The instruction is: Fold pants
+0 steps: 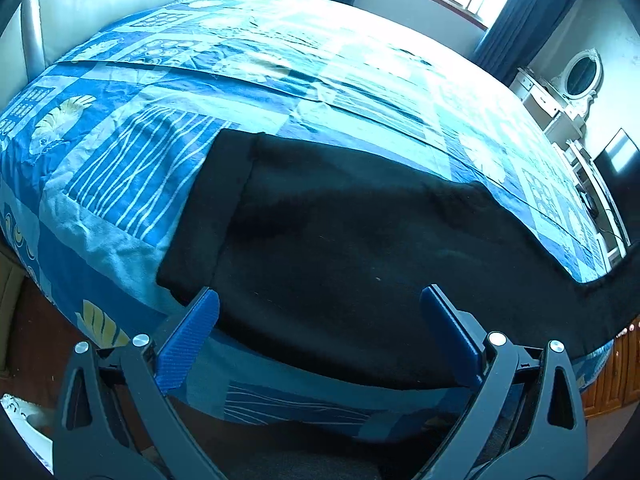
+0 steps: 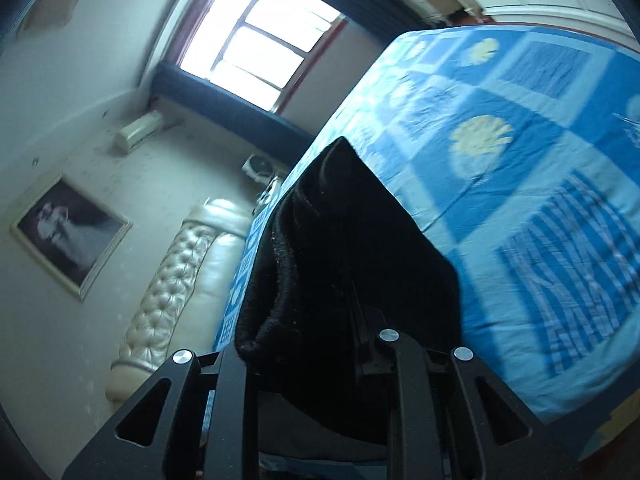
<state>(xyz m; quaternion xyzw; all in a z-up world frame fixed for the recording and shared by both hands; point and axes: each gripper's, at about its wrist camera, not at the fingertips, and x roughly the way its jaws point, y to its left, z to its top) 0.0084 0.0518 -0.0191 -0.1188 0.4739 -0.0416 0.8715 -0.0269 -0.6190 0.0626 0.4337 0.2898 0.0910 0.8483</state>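
Observation:
Black pants [image 1: 340, 220] lie flat along the near edge of a bed with a blue patterned cover [image 1: 160, 120]. One folded-back end of them sits at the left. My left gripper [image 1: 319, 294] hangs open just above them, its blue pads [image 1: 188, 340] wide apart and holding nothing. At the right edge of the left wrist view the fabric [image 1: 612, 292] rises off the bed. In the tilted right wrist view, my right gripper [image 2: 320, 320] is shut on a bunch of the pants [image 2: 340, 220]. That cloth drapes over its fingers and hides them, lifted above the bed cover [image 2: 520, 160].
A cream tufted headboard [image 2: 172, 280] stands at one end of the bed, with a framed picture [image 2: 68, 232] on the wall beside it. A bright window [image 2: 260, 40] with dark curtains is beyond. A white dresser with an oval mirror [image 1: 580, 76] stands at the right. Wooden floor [image 1: 36, 320] lies below the bed edge.

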